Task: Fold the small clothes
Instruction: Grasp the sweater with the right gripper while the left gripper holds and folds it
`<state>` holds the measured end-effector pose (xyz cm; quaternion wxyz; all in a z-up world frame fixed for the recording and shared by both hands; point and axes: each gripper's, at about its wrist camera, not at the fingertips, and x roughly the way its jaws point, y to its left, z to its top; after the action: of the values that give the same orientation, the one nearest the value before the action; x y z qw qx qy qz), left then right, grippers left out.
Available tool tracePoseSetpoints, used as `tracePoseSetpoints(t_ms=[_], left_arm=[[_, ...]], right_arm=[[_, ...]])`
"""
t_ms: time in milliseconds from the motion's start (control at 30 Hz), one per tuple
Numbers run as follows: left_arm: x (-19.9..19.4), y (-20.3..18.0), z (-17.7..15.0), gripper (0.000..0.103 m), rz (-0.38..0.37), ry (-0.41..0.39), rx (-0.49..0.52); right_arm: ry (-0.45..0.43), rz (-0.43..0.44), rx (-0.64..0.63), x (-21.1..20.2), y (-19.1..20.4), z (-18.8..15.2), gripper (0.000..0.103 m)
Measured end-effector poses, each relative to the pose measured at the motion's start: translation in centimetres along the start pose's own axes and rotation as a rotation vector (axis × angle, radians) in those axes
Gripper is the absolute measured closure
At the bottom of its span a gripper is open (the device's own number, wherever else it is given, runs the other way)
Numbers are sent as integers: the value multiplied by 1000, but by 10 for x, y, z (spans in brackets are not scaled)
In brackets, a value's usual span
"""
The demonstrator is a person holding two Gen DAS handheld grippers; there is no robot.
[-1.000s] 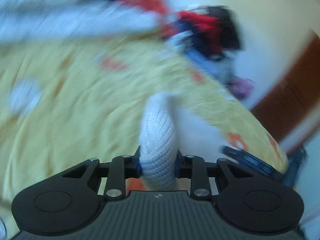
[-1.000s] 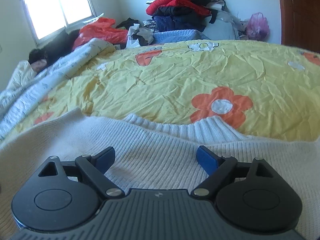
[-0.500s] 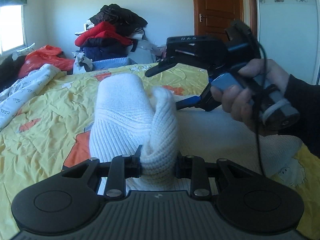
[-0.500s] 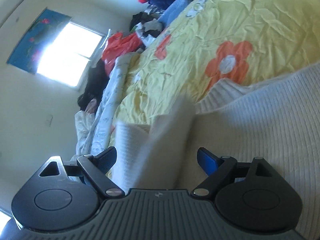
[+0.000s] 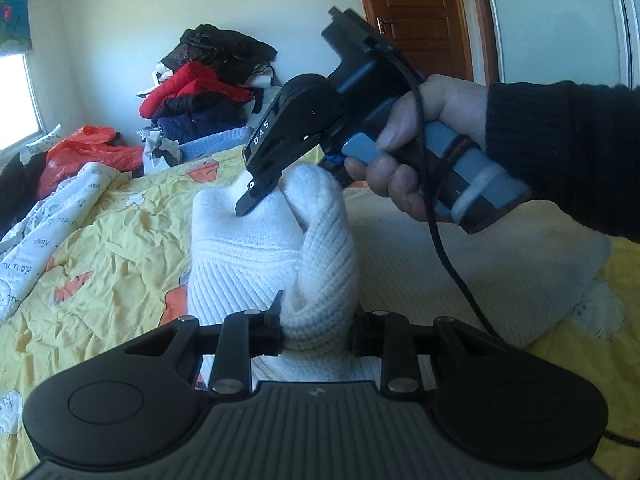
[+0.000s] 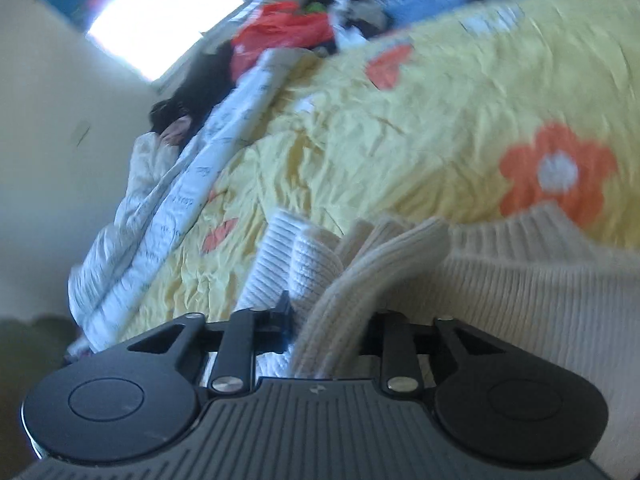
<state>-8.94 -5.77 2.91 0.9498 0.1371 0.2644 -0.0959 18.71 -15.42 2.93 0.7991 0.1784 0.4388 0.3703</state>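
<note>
Sweater [image 5: 316,264] edge bunched in both closing tools.

sweater [image 5: 256,264]: white ribbed knit, soft, matt
bedsheet [image 5: 120,240]: yellow cloth, creased
left tool [image 5: 316,332]: matt black plastic, metal rivets
door [image 5: 416,16]: glossy brown wood

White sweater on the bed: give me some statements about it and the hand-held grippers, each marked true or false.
1. The left hand-held gripper is clamped on a bunched fold of the white sweater. True.
2. The right hand-held gripper hangs empty above the bedspread. False: sweater knit is between its closing jaws.
3. The bedspread is plain blue. False: yellow with orange flowers.
4. A pile of clothes sits at the far wall. True.
</note>
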Motion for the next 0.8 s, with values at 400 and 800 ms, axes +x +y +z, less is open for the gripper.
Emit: tracePoseSetpoints(t_ms=[400,800], left_arm=[[13,-104,52,75,-301,-83,123],[15,-122,28,51,-478,-123,220]], right_arm=[[-35,-166,-146,-155,-72,13,79],[-268,-190,290,-210,-171,-52,49]])
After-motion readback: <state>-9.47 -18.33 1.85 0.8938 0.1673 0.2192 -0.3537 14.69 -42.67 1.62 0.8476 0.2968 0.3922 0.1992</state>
